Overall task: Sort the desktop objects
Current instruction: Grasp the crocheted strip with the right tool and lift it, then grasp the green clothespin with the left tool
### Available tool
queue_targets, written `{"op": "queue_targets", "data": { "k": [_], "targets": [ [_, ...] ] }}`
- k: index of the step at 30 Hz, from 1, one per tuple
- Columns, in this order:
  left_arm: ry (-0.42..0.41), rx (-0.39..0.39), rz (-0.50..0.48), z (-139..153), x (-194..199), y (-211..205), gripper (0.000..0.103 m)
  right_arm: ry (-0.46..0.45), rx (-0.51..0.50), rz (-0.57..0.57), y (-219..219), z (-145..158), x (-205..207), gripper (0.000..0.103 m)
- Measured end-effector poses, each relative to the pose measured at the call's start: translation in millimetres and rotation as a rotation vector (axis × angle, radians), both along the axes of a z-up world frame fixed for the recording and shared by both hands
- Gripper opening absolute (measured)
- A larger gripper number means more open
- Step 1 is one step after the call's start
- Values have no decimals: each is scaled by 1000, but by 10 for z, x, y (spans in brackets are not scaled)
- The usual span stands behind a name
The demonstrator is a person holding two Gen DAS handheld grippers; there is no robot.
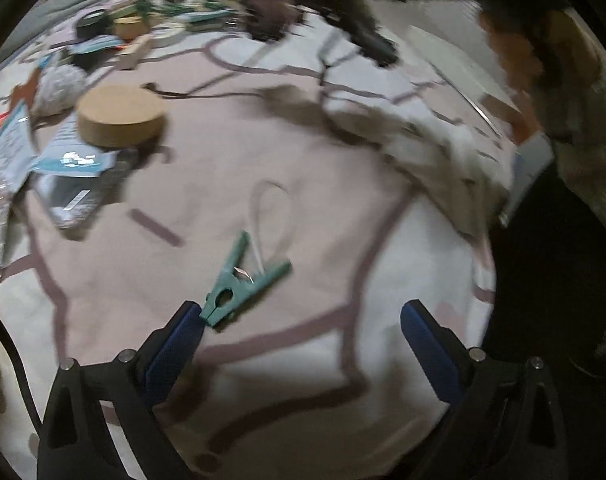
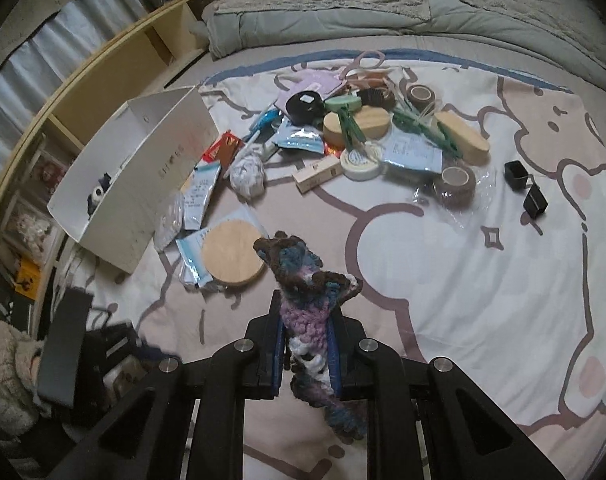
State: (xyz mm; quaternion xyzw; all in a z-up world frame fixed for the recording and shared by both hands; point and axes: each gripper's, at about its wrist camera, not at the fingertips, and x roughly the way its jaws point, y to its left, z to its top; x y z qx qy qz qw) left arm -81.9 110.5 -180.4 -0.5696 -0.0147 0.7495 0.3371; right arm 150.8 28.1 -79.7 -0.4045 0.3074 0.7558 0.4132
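Right gripper [image 2: 306, 322] is clamped on a crocheted yarn piece in purple, blue, brown and white [image 2: 307, 312] — blue pads pinch its middle. The piece's long axis runs along the fingers: brown-and-blue end sticks out past the fingertips, away from the camera, and the white-and-blue tail trails back between the black finger arms. It's held clear of the pink-and-white cartoon-print blanket [image 2: 483, 280], gripper angled steeply down.

Left gripper [image 1: 301, 320] — jaws spread wide, nothing between them, also pitched down at the blanket. A green plastic clothes peg with a white loop of cord [image 1: 243, 280] lies on the blanket; its pinching tip sits right at the left finger's [image 1: 183, 332] tip, long axis slanting up and to the right in the left wrist view. Can't tell if peg and finger touch — the view is motion-blurred.

Largest to smallest on the blanket, right wrist view:
- open white rectangular box [image 2: 151, 176] at left, a small dark item inside
- pile of packets, tape rolls, round tins and wooden blocks at centre
- round flat wooden disc [image 2: 231, 254] just beyond the yarn piece
- two small black clips [image 2: 525, 186] at right, apart from the pile
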Motion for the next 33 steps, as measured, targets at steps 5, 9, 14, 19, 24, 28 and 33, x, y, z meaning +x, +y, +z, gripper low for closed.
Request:
{"op": "queue_targets", "data": {
  "k": [5, 9, 14, 19, 24, 28, 33],
  "targets": [
    [20, -14, -6, 16, -10, 57, 92, 7, 5, -4, 2, 37, 20, 18],
    [79, -94, 43, -26, -90, 12, 73, 9, 9, -11, 3, 49, 49, 18],
    [120, -125, 26, -60, -166, 28, 64, 17, 23, -7, 6, 103, 84, 18],
    [143, -145, 18, -69, -205, 93, 42, 22, 37, 14, 16, 164, 111, 18],
    [131, -128, 14, -57, -216, 69, 31, 32, 49, 22, 18, 226, 112, 18],
    [130, -130, 20, -39, -231, 71, 30, 37, 64, 32, 14, 278, 108, 18],
    [158, -159, 41, 25, -268, 46, 30, 48, 77, 29, 34, 333, 112, 18]
  ]
}}
